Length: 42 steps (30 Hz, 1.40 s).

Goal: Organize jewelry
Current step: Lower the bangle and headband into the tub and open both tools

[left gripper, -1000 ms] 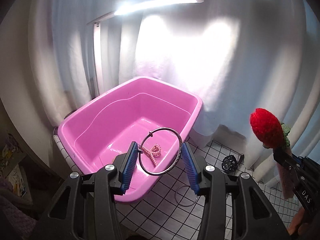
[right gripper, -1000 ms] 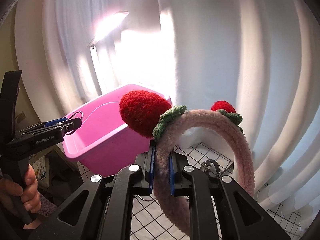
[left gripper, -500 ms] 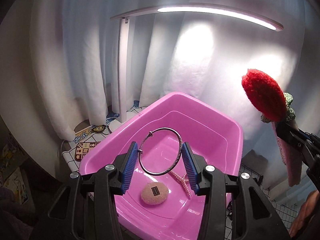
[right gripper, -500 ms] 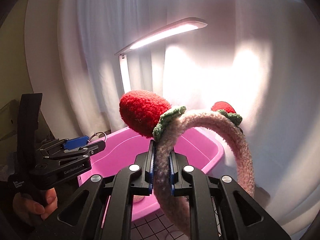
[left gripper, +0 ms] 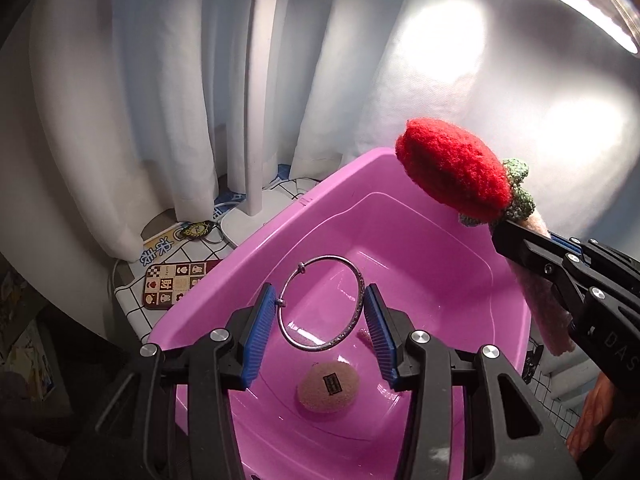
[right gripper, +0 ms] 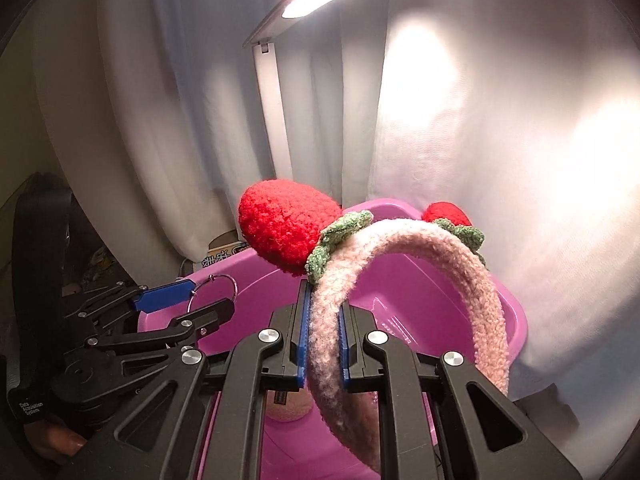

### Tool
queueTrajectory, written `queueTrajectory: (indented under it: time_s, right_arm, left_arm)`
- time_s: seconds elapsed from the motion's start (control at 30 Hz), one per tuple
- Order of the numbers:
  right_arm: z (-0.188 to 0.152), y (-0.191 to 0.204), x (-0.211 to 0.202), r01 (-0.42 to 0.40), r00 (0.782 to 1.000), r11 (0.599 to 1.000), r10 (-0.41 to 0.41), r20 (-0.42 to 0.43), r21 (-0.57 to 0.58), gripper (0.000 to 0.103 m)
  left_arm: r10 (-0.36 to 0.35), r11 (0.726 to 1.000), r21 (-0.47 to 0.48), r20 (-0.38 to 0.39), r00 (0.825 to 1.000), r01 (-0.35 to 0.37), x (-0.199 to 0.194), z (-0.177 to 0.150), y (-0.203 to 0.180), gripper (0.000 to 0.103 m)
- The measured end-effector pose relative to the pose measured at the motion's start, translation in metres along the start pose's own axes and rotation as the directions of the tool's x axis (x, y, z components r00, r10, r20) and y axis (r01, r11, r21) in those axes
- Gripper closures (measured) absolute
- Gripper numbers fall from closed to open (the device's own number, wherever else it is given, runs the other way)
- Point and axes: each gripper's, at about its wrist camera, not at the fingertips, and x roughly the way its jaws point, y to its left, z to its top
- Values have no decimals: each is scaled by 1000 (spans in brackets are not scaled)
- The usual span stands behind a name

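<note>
My left gripper (left gripper: 320, 320) is shut on a thin silver bangle (left gripper: 356, 280), held upright over the pink tub (left gripper: 256, 248). A round beige puff (left gripper: 328, 388) with a dark label lies on the tub's floor, beside a bit of pink bead string (left gripper: 363, 335). My right gripper (right gripper: 323, 332) is shut on a fuzzy pink headband (right gripper: 448, 256) that carries two red strawberry pom-poms (right gripper: 286, 224); it hangs over the tub (right gripper: 512, 320). The left gripper (right gripper: 208, 296) with the bangle shows at the left of the right wrist view; the right gripper (left gripper: 520, 240) with the headband (left gripper: 452, 172) shows at the right of the left wrist view.
A white desk lamp (left gripper: 250, 120) stands behind the tub on a checked white cloth (left gripper: 132, 296). A patterned phone case (left gripper: 176, 284) and a small charm (left gripper: 196, 230) lie by its base. White curtains (right gripper: 460, 120) close off the back. A hand (right gripper: 56, 440) grips the left handle.
Both grippers have swung left from the checked cloth to over the tub and nearer to it. The beige puff has come into view. Neither grip has changed.
</note>
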Motion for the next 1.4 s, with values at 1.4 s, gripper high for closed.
queueTrajectory:
  time_s: [1.4]
  right_arm:
    - [5, -29, 171, 68, 867, 993, -13, -498, 92, 57]
  left_arm:
    - [9, 1000, -14, -312, 950, -14, 74, -6, 11, 26]
